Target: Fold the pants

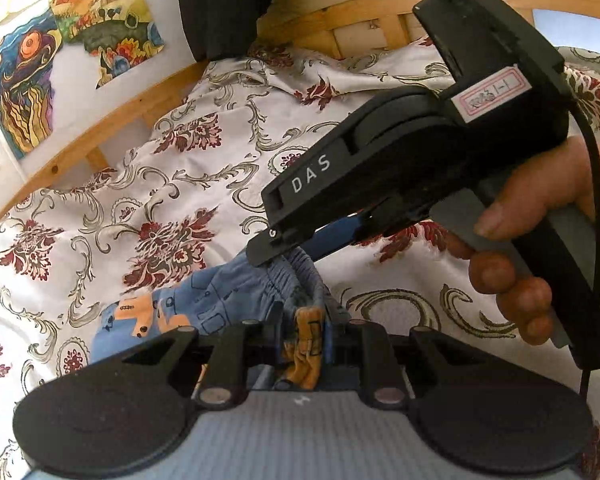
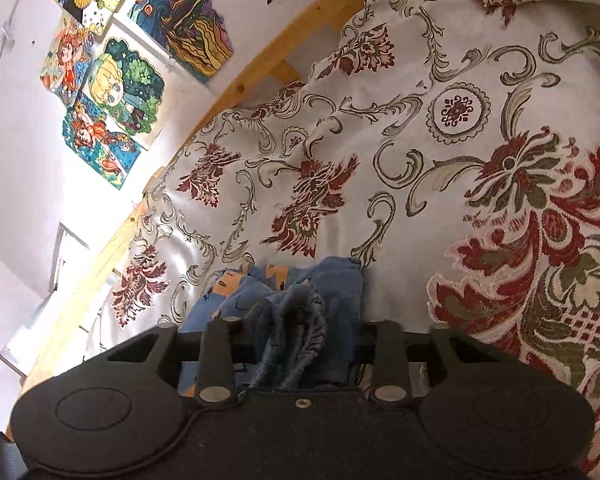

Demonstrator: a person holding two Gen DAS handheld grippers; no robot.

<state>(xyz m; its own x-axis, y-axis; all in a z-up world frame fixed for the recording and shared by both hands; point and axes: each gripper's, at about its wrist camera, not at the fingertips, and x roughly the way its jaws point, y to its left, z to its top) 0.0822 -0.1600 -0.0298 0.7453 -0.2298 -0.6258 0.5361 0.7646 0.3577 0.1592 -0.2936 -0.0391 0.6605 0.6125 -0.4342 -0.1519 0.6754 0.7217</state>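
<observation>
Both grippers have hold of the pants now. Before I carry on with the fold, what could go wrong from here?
1. The left gripper and right gripper pinch the small blue pants with orange print close together, so the cloth may stay bunched rather than spread flat.
2. The right gripper holds only the gathered elastic waistband; a pull might slip it free.
3. The floral white bedspread is wrinkled, so the fold could land uneven.

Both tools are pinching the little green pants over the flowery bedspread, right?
Nearly. The pants are blue with orange shapes, not green; the left wrist view shows it. The rest holds: the left tool and the right tool each pinch a bunch of that cloth over the flowery bedspread.
</observation>
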